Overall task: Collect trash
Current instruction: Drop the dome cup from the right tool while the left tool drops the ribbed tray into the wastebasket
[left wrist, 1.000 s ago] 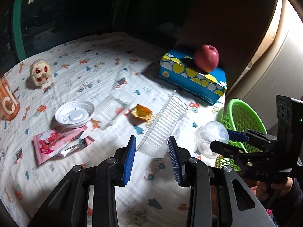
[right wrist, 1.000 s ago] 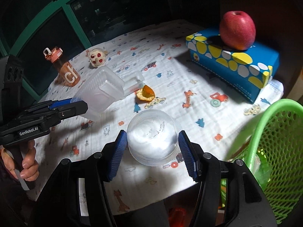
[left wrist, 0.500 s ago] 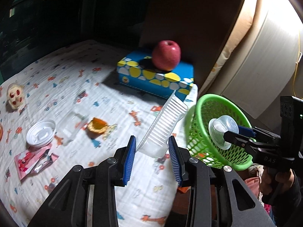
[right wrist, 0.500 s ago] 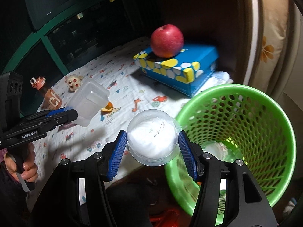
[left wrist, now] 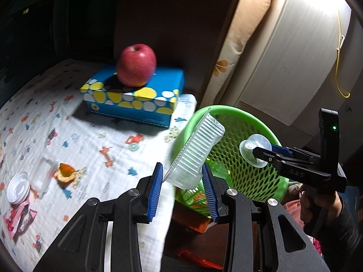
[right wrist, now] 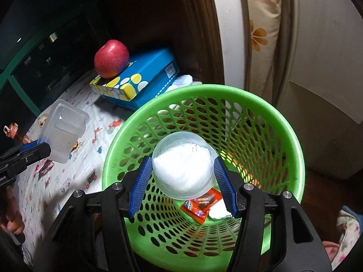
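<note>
With the right tongs (right wrist: 183,181) clamping the clear cup (right wrist: 182,165) over the green basket (right wrist: 292,136) and the left tongs (left wrist: 182,185) gripping the plastic tray (left wrist: 197,149) at its rim, each should let go only once centred above the opening.

A red apple (left wrist: 136,65) sat on a blue, yellow-spotted tissue box (left wrist: 133,95) upon the cartoon-print tablecloth (left wrist: 90,140); a floral cushion (left wrist: 240,34) stood upright behind.
</note>
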Available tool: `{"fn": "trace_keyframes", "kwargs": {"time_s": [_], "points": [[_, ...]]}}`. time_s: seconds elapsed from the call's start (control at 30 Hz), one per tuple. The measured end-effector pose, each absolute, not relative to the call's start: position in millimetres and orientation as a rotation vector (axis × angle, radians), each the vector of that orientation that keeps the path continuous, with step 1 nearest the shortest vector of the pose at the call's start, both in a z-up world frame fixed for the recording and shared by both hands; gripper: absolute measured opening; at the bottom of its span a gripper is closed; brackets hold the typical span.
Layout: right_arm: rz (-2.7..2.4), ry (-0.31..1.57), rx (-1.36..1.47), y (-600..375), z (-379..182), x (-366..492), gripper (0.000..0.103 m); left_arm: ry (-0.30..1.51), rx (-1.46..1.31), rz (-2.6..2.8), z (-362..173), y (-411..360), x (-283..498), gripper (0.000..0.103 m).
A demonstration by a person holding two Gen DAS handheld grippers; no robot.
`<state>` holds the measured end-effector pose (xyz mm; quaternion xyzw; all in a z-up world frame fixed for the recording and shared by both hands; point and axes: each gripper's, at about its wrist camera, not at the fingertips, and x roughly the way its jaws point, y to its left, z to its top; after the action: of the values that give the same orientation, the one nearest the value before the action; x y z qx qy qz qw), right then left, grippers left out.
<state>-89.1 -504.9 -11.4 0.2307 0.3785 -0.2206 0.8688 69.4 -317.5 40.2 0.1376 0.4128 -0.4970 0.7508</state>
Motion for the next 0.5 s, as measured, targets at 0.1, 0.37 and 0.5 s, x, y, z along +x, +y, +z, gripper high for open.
{"fn": "trace_keyframes", "kwargs": {"time_s": [0.1, 0.37, 0.5], "points": [[-0.487, 0.789, 0.490, -513.3, -13.5, -97.8, 0.059, 0.911, 0.320, -1.113, 36.4, -332.4, 58.7, 0.035], [-0.528, 0.744, 0.505, -523.9, -3.5, -123.0, 0.063, 0.952, 0.374, -1.180, 22.4, -366.2, 32.5, 0.035], [-0.541, 0.714, 0.508, -525.4, 3.2, -131.7, 0.065, 0.980, 0.402, -1.198, 13.3, -378.9, 22.5, 0.035]]}}
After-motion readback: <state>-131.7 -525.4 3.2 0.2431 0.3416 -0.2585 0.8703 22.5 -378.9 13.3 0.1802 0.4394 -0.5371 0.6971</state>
